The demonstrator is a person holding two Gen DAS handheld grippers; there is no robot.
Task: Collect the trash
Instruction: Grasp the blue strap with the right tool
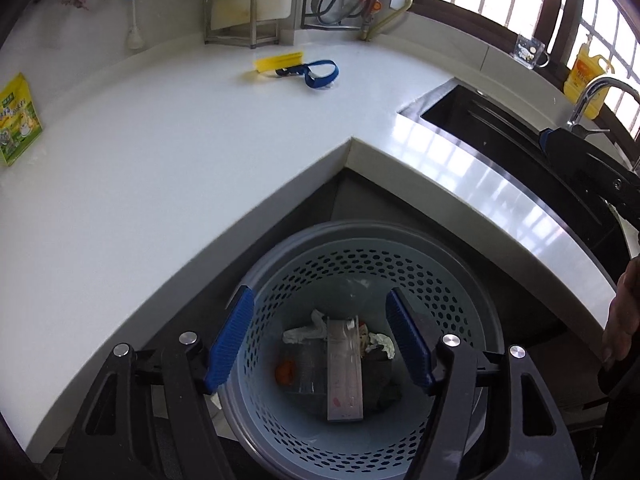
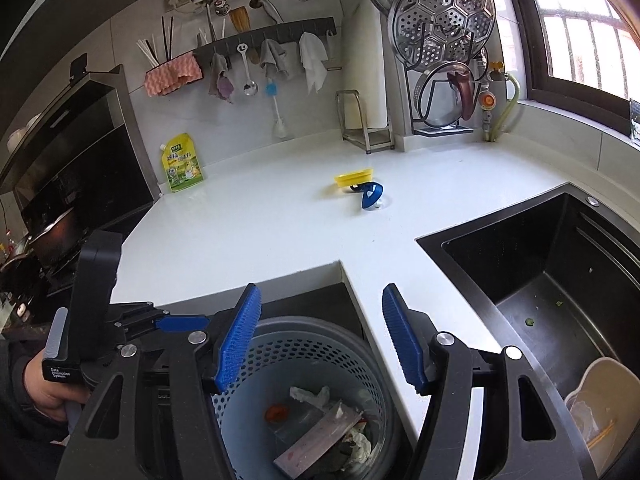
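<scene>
Trash (image 1: 344,364) lies in the bin (image 1: 460,280). Both grippers, left (image 1: 320,340) and right (image 2: 320,338), gape empty. You next reach far for the yellow piece (image 2: 353,178), squarely.

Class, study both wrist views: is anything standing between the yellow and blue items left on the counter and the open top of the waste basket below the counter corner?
Nothing visible does. The yellow piece and blue piece lie on bare white counter, and the basket has no lid. The counter edge overhangs part of its rim.

Bin (image 1: 432,280): pale blue-grey, honeycomb-perforated wall, dark grey rim. Countertop (image 1: 160,160): white; sink (image 2: 540,272): black. Pads (image 1: 230,336) on both grippers: blue, ribbed; pouch (image 2: 182,164): yellow-green; brush (image 1: 278,62): yellow; strap (image 1: 320,74): blue.
</scene>
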